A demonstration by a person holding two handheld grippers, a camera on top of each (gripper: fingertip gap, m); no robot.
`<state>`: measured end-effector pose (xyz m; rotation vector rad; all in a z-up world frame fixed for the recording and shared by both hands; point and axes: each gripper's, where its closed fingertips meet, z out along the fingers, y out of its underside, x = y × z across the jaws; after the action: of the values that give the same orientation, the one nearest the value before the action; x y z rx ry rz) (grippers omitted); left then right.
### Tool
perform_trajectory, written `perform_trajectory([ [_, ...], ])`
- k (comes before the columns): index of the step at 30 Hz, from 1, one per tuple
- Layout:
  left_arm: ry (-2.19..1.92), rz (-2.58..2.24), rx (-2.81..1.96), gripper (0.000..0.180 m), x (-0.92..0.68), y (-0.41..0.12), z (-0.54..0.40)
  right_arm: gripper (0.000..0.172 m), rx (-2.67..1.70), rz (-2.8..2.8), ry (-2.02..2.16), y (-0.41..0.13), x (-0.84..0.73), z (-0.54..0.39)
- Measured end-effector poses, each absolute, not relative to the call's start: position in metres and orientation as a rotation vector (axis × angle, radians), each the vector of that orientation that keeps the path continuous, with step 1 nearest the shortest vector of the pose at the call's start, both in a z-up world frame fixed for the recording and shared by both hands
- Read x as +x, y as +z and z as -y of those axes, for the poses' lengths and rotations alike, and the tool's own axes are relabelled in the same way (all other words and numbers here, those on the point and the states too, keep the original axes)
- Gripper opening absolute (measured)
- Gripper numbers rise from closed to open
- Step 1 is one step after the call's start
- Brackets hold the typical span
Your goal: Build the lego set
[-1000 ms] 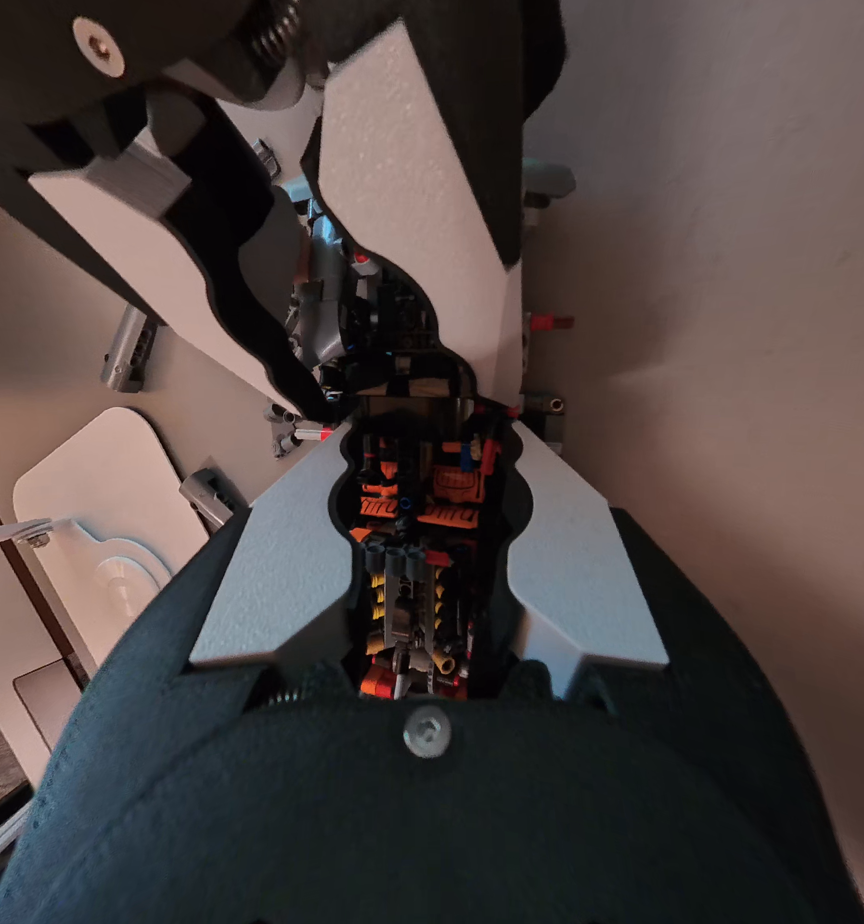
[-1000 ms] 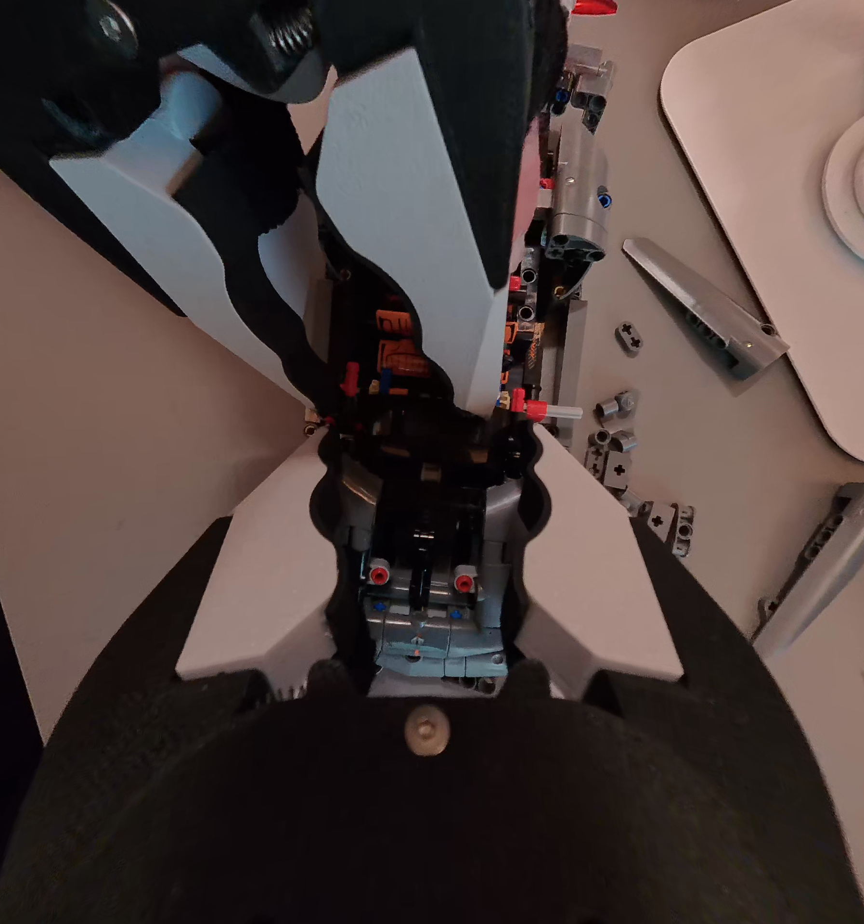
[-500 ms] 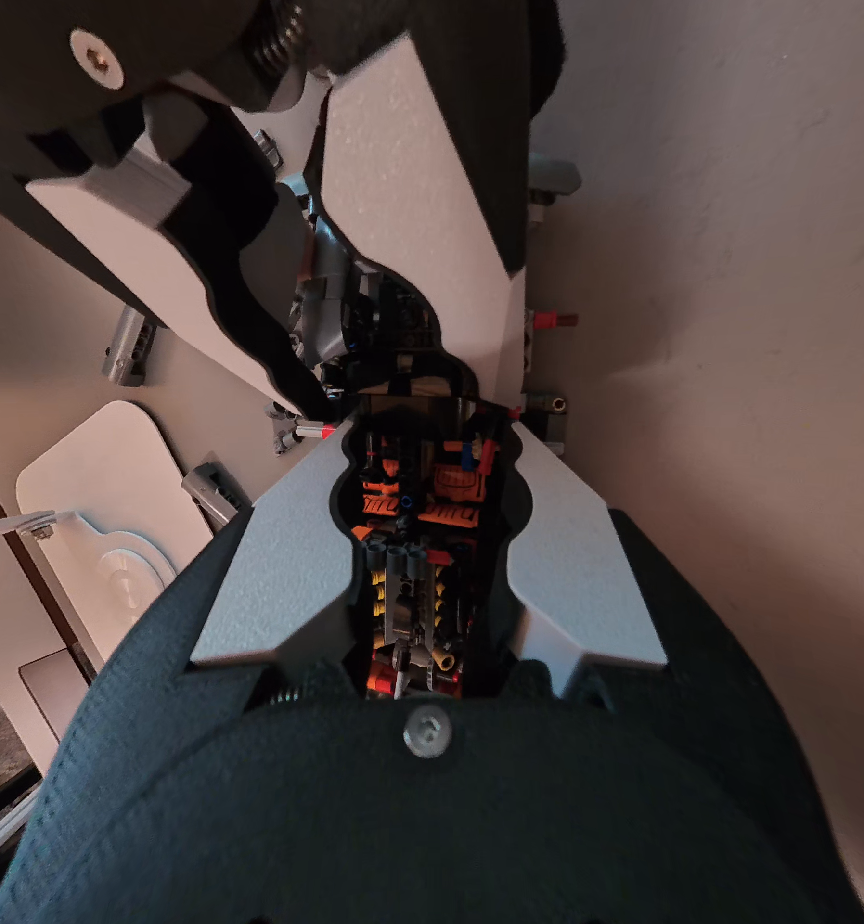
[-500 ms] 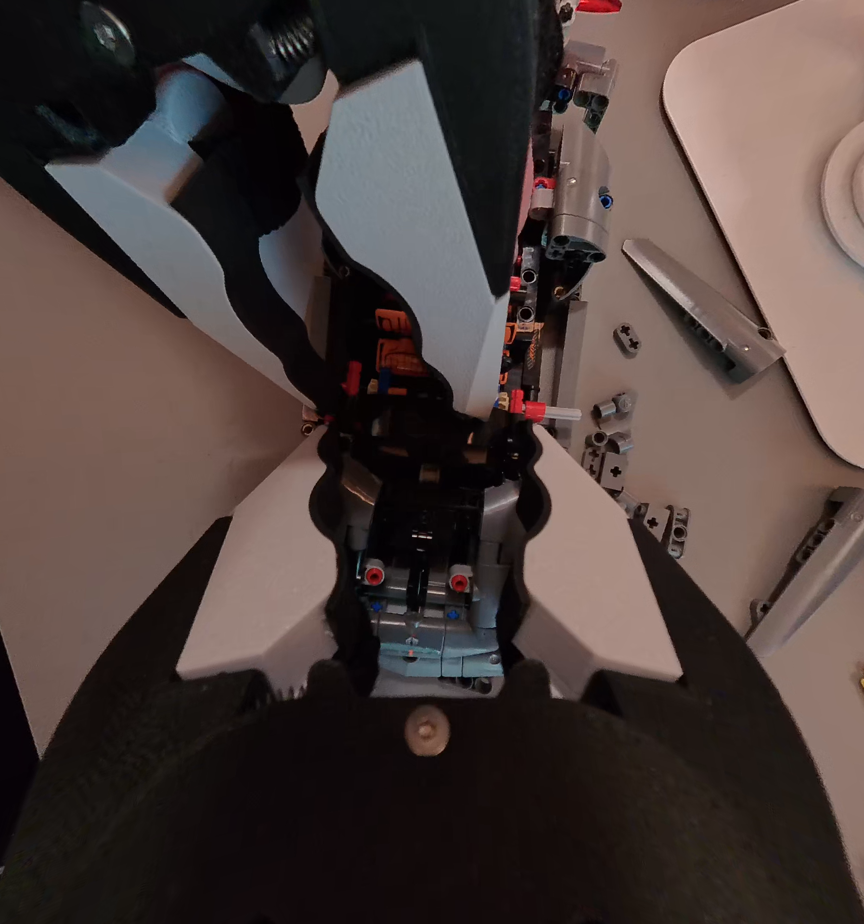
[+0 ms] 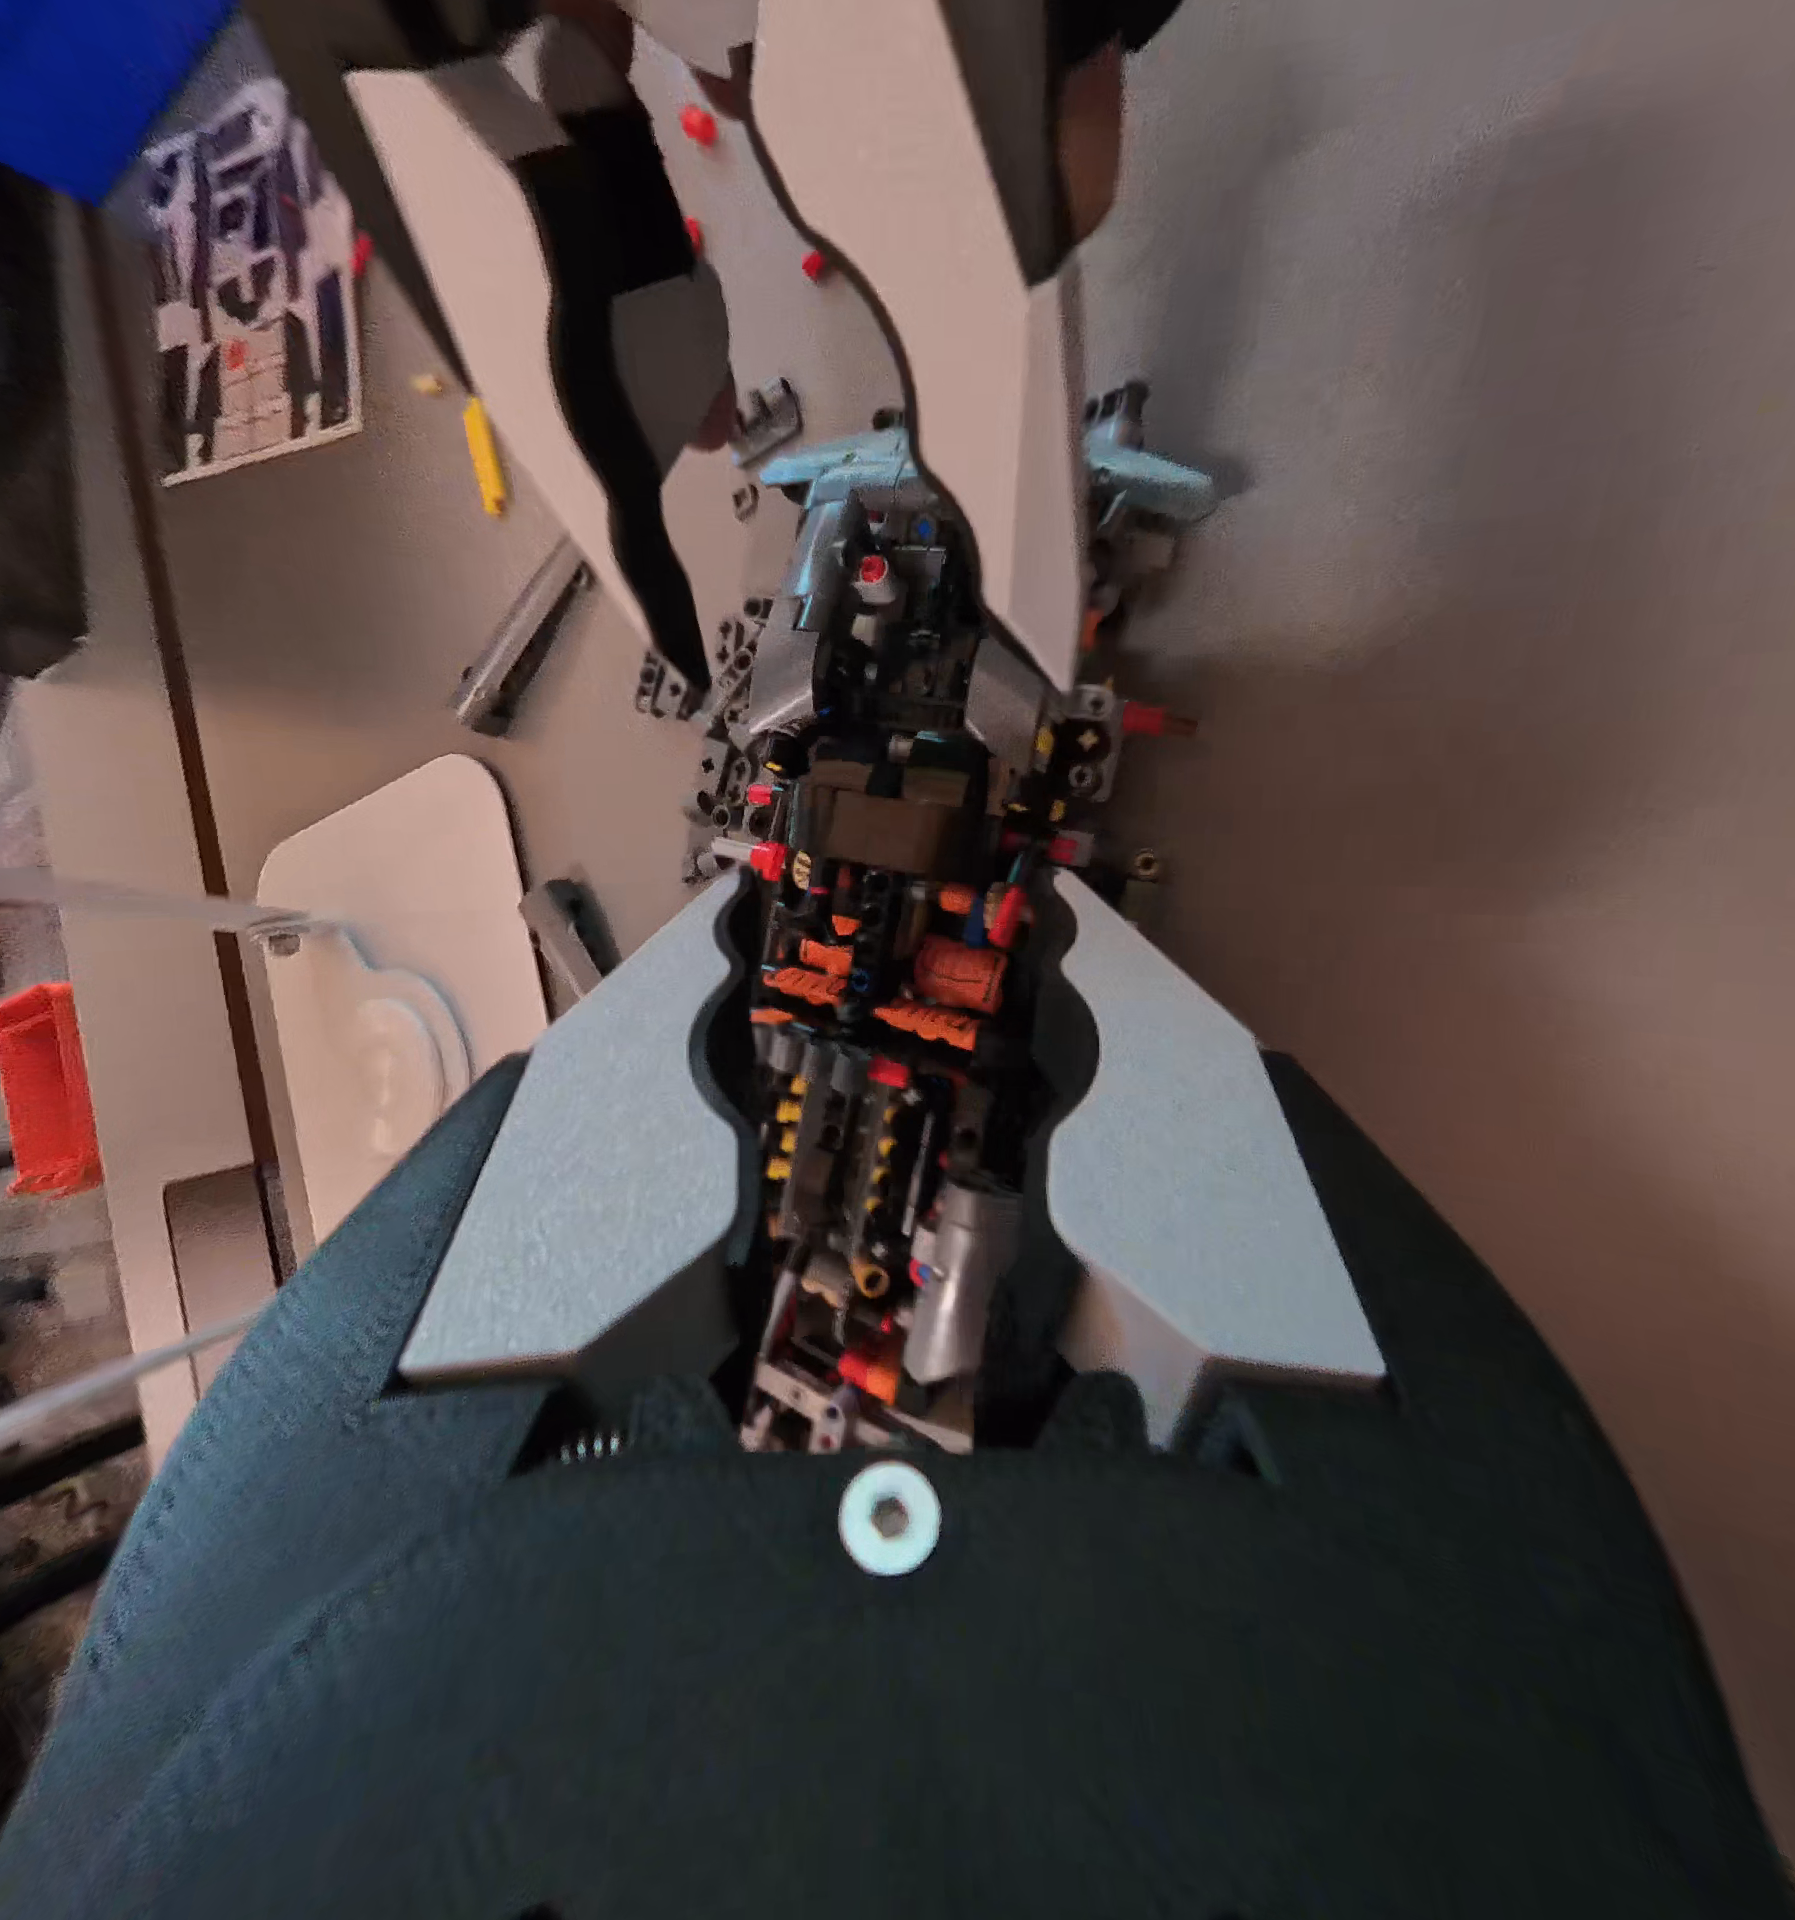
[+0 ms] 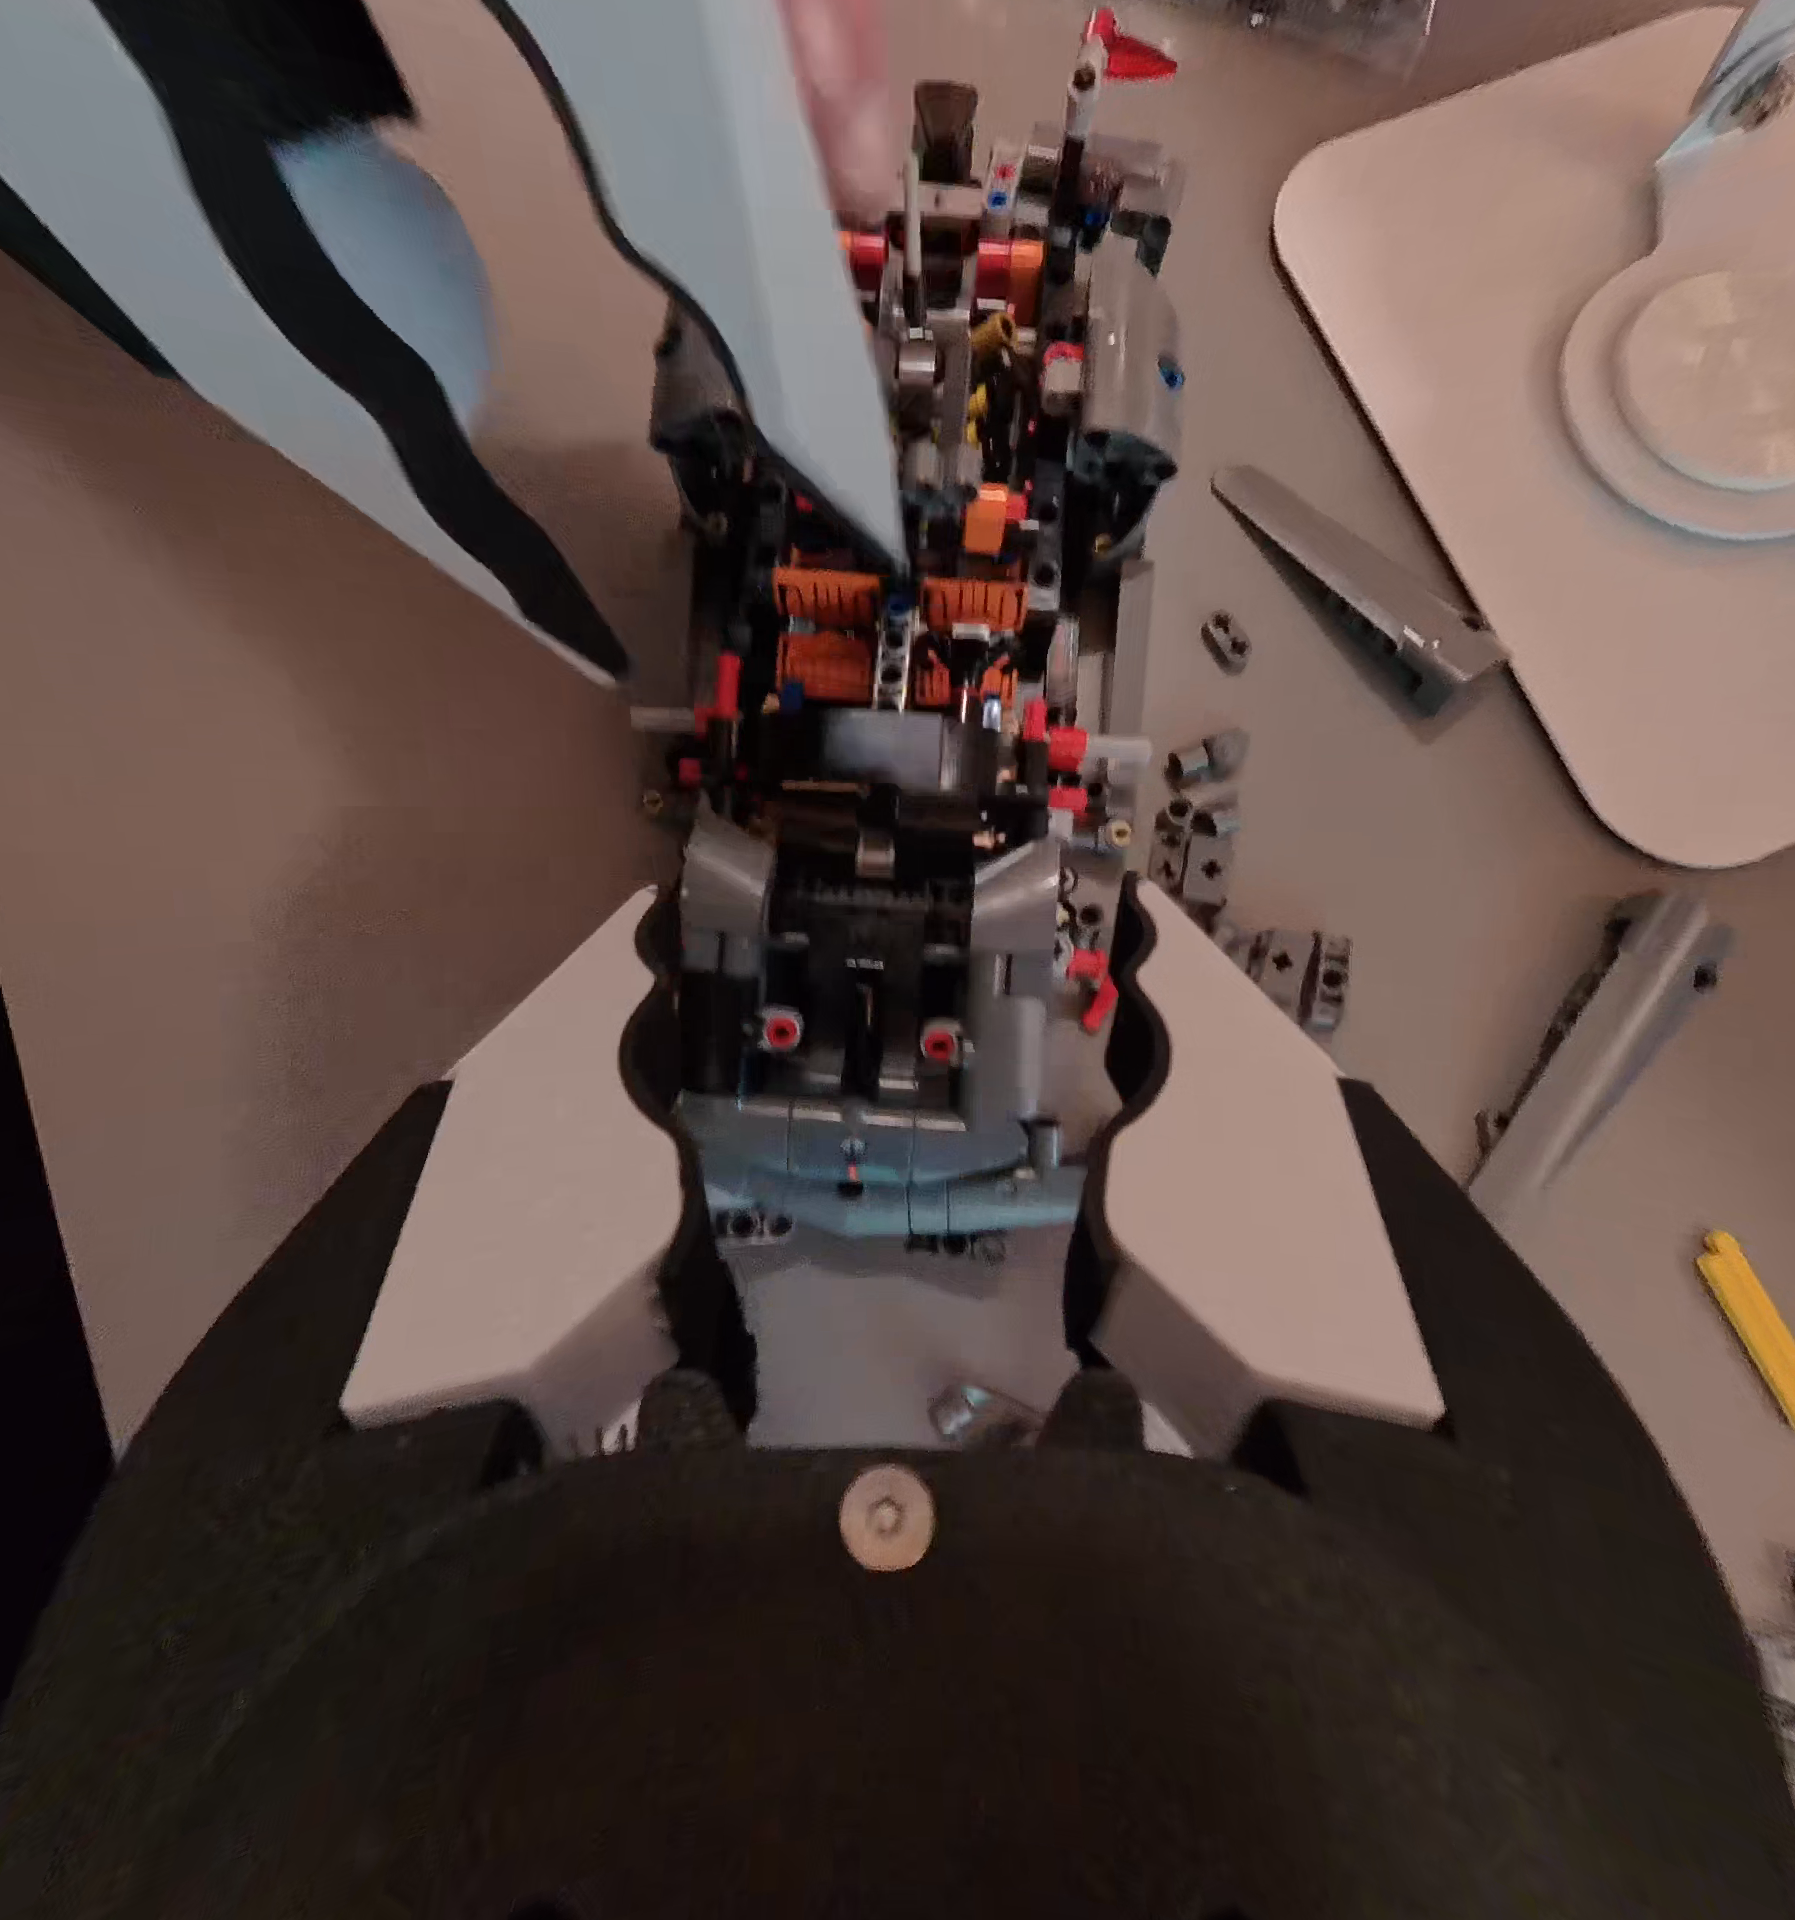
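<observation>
Right tongs [image 6: 888, 914] have widened, straddling the brick model [image 6: 872, 966].

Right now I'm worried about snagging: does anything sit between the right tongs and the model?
Nothing visible does. The model lies between the open right tongs, with a slim gap showing on its right side. Loose grey pieces lie on the table outside that finger.

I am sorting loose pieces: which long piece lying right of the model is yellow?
The thin bar nearest the camera; the two long panels are grey.
</observation>
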<state>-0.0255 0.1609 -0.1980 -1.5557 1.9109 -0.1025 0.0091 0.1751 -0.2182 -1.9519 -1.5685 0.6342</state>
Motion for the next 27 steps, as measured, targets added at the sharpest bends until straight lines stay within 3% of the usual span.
perform_trajectory([
  [8,-0.1,-1.651,-1.714,0.042,-0.051,-0.205,-0.123,0.085,-1.984,1.658,0.739,-0.24,0.028,-0.166],
  [16,-0.157,-1.501,-1.829,0.036,-0.048,-0.238,-0.109,0.079,-2.007,1.674,0.847,-0.245,0.026,-0.146],
  [27,-0.231,-1.325,-1.934,0.034,-0.088,-0.234,-0.092,0.072,-1.989,1.541,1.025,-0.241,-0.008,-0.084],
])
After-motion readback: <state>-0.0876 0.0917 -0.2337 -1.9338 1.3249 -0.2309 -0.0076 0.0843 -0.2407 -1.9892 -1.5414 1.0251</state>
